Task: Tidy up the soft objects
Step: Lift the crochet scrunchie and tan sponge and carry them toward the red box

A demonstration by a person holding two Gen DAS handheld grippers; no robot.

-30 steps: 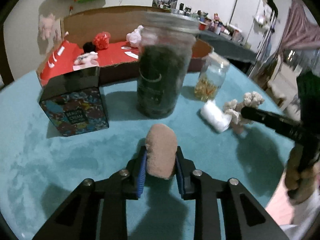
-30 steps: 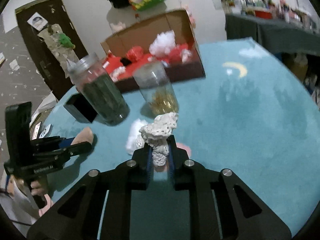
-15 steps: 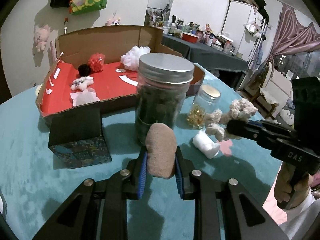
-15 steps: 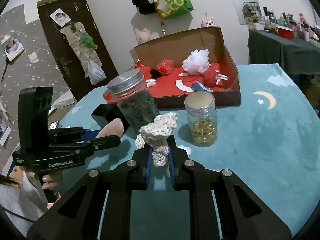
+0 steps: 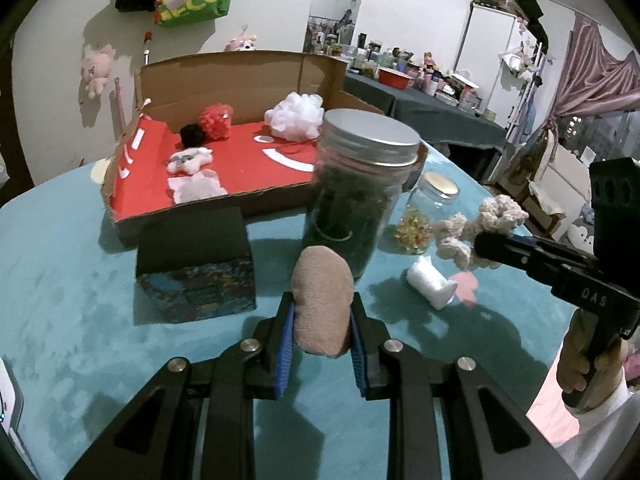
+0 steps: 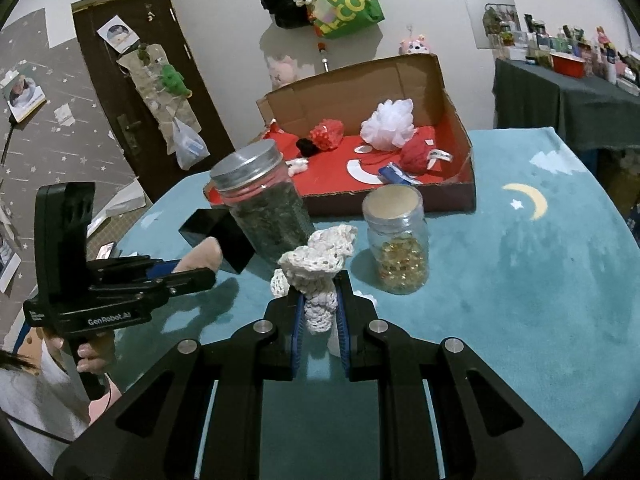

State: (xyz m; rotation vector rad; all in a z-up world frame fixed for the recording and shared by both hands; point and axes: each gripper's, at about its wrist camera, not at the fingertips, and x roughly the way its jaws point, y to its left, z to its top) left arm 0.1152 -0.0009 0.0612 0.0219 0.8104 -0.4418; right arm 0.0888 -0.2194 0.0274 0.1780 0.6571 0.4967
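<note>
My left gripper (image 5: 322, 320) is shut on a tan plush pad (image 5: 322, 300), held above the teal table. My right gripper (image 6: 319, 312) is shut on a cream crocheted piece (image 6: 320, 258); that piece (image 5: 476, 228) also shows at the right of the left wrist view. Behind stands a cardboard box with a red floor (image 5: 240, 160), also seen in the right wrist view (image 6: 452, 196). It holds a white pouf (image 5: 295, 115), a red pouf (image 5: 216, 121), a black pompom (image 5: 192, 134) and small white plush pieces. A white roll (image 5: 430, 287) and a pink scrap (image 5: 466, 285) lie on the table.
A tall jar with dark contents and a metal lid (image 5: 356, 200) stands just ahead of the tan pad. A smaller jar of yellow beads (image 6: 398, 240) sits to its right. A black box with a patterned side (image 5: 196, 268) stands at the left. A hand (image 5: 588, 364) grips the right tool.
Both grippers have risen and pulled back from the table with their loads. The box interior and jar lids now show from higher up.
</note>
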